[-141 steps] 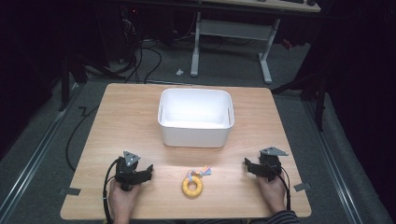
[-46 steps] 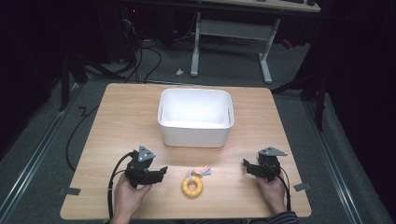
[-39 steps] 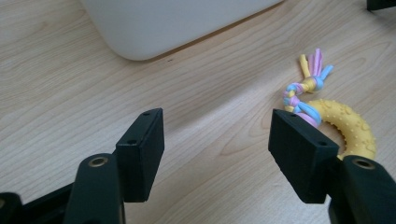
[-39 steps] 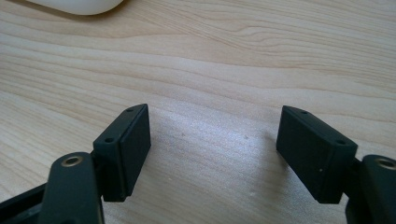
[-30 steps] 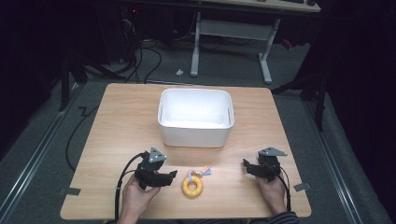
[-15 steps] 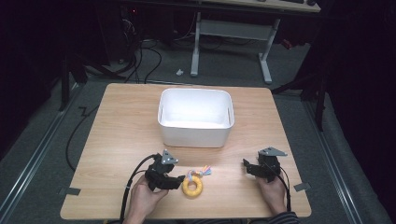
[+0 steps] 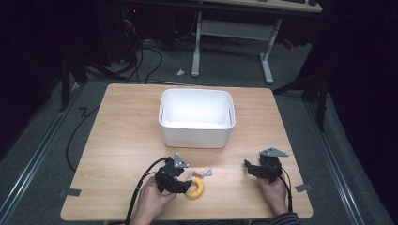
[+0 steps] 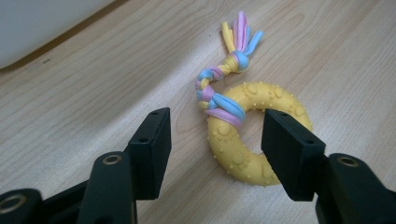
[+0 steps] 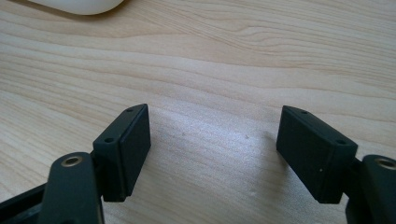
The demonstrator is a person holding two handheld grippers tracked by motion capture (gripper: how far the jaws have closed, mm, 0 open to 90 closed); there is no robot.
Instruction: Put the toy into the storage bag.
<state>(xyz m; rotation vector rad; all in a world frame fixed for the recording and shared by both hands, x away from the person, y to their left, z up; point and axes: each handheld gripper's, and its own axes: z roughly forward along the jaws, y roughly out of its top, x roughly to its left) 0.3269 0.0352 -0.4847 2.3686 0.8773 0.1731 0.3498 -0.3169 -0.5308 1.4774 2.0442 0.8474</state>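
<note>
My left claw [image 8: 215,140], w/ jaws just closing to approx half-open, straddled one side of the yellow ring toy [image 8: 254,133] near the table's [image 7: 122,140] front edge, not yet pinching; rope tail pointed twd the bin [image 7: 196,133].

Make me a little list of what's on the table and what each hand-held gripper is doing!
toy: yellow bumpy ring with a braided rope tail
left hand-held gripper: jaws have just been closing around the ring's near side, not yet squeezing it
right hand-held gripper: open over bare wood
box: white bin behind the toy
table: light wood
</note>
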